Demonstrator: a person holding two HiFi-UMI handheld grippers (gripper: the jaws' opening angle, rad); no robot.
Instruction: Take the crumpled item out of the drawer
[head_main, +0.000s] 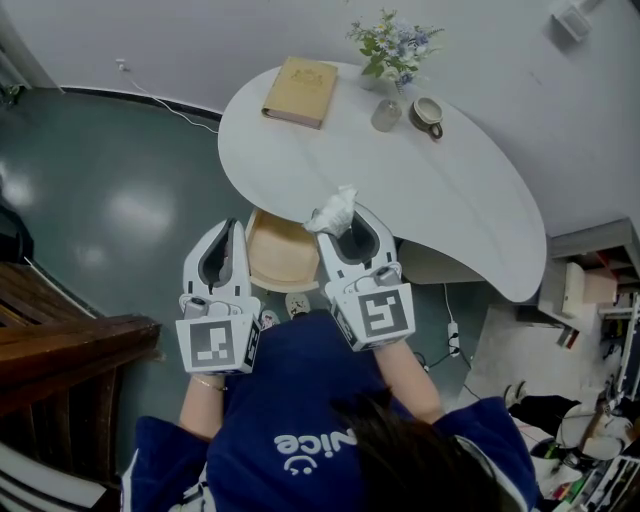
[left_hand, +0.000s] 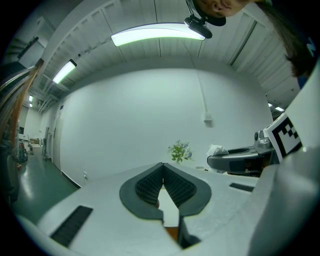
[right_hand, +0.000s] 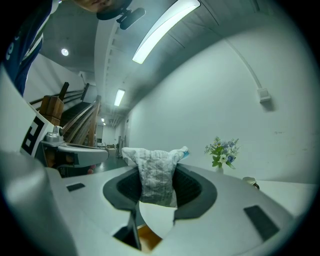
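Nearest the camera, both grippers are held out level in front of the person's blue top. Left gripper (left_hand: 163, 171): jaws pressed together, nothing between the pads. Right gripper (right_hand: 156, 182): jaws partly closed, pinching the crumpled item (right_hand: 155, 172), a white, faintly lined wad of paper or tissue. The pads hold its lower part and its top bulges free above them. In the head view the wad (head_main: 335, 212) sits at the tip of the right gripper, above the near edge of the white table (head_main: 470, 200), with a wooden chair seat (head_main: 280, 255) just below. No drawer shows in any view, so the item looks to be already out and the task essentially done. Risk, as I judge it: the wad is light and soft, so any easing of the pinch or a quick swing could let it slip to the seat or floor. Squeezing harder would only flatten it. Further off on the table: a tan book (head_main: 300, 92), a small glass (head_main: 386, 115) and a mug (head_main: 428, 115), contents of both not discernible, and a vase of flowers (head_main: 392, 50) near the wall.
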